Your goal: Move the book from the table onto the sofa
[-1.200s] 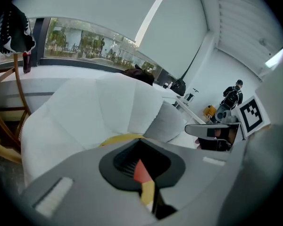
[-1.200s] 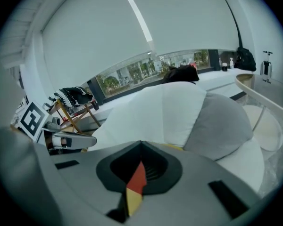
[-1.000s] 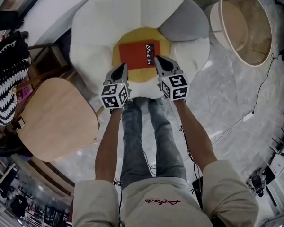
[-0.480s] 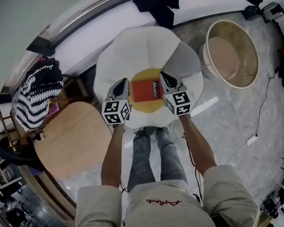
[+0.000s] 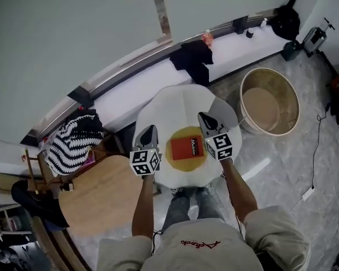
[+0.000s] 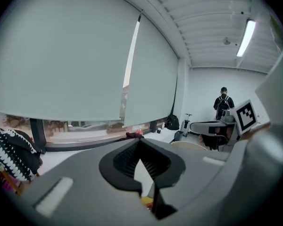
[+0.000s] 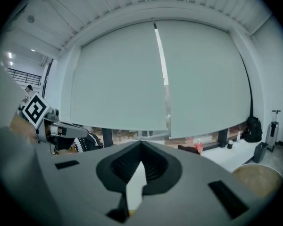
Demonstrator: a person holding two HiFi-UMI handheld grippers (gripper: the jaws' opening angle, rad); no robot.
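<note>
Left tongs and right tongs are clenched on nothing, flanking the book.

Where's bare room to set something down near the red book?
Free: the white flower-shaped sofa petals behind the red book, toward the white window ledge; the round wooden table on the left. Crowded: the yellow centre cushion, mostly under the book; the ledge near the black cloth.
</note>
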